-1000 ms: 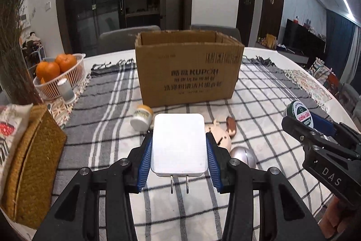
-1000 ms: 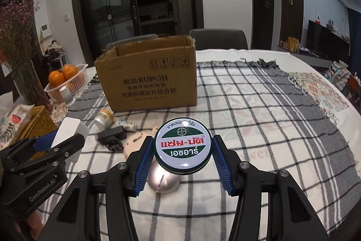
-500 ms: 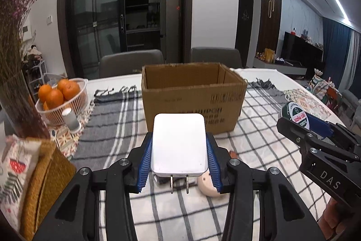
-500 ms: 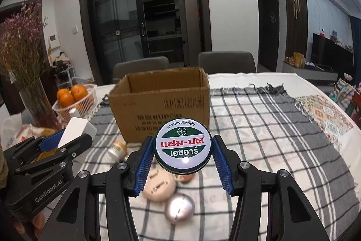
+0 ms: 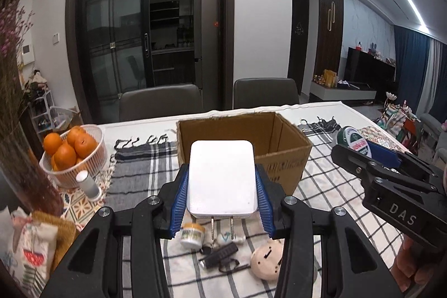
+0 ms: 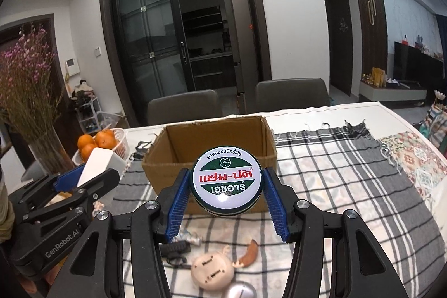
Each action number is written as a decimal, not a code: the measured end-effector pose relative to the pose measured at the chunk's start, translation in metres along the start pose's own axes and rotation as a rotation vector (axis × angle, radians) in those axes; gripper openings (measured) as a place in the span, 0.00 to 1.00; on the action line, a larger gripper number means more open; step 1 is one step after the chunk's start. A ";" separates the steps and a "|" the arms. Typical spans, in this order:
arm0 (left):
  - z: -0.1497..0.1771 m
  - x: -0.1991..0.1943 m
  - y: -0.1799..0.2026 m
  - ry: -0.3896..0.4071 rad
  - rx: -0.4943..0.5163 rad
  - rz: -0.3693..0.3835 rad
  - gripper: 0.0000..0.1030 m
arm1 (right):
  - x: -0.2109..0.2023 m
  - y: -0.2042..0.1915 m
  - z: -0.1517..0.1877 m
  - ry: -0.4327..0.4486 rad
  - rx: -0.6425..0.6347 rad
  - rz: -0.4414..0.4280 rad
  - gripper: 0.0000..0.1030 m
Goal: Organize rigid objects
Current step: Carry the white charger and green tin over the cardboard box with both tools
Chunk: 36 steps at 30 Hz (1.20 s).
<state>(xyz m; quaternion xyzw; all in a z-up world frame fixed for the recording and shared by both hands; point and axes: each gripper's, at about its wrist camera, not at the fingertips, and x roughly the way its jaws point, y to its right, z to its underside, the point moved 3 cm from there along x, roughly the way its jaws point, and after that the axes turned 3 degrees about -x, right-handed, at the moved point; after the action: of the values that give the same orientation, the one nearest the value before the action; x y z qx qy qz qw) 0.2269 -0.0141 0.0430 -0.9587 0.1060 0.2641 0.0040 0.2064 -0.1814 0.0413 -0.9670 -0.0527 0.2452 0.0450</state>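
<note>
1. A white charger (image 5: 222,178) was pinched by the left gripper (image 5: 222,198), a round tin (image 6: 226,180) by the right gripper (image 6: 226,203)
2. The open cardboard box (image 5: 282,147) was found just beyond both, nearer the left

The right tongs (image 6: 226,187) clamp a round green-and-white tin (image 6: 226,183) by its rim, held up in front of the open cardboard box (image 6: 209,155). Left of the box, the left tongs (image 6: 83,180) grip a white charger (image 6: 99,164). Below the tin, a beige round device (image 6: 212,268) and a silver dome (image 6: 240,291) lie on the checked tabletop (image 6: 335,186).
</note>
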 end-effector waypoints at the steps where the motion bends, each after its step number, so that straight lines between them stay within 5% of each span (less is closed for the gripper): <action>1: -0.005 0.003 0.000 -0.003 0.005 0.003 0.43 | 0.004 0.001 -0.004 -0.001 0.000 -0.002 0.51; 18: -0.050 0.069 -0.007 -0.154 -0.017 0.034 0.43 | 0.082 0.019 -0.055 -0.169 -0.009 -0.044 0.51; 36: -0.059 0.146 -0.017 -0.357 -0.034 0.016 0.43 | 0.167 0.029 -0.063 -0.422 -0.039 -0.067 0.51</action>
<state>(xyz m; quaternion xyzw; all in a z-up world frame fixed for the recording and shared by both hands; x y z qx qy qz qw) 0.3824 -0.0304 0.0193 -0.8956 0.1067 0.4318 0.0046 0.3849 -0.1937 0.0144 -0.8925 -0.0979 0.4397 0.0222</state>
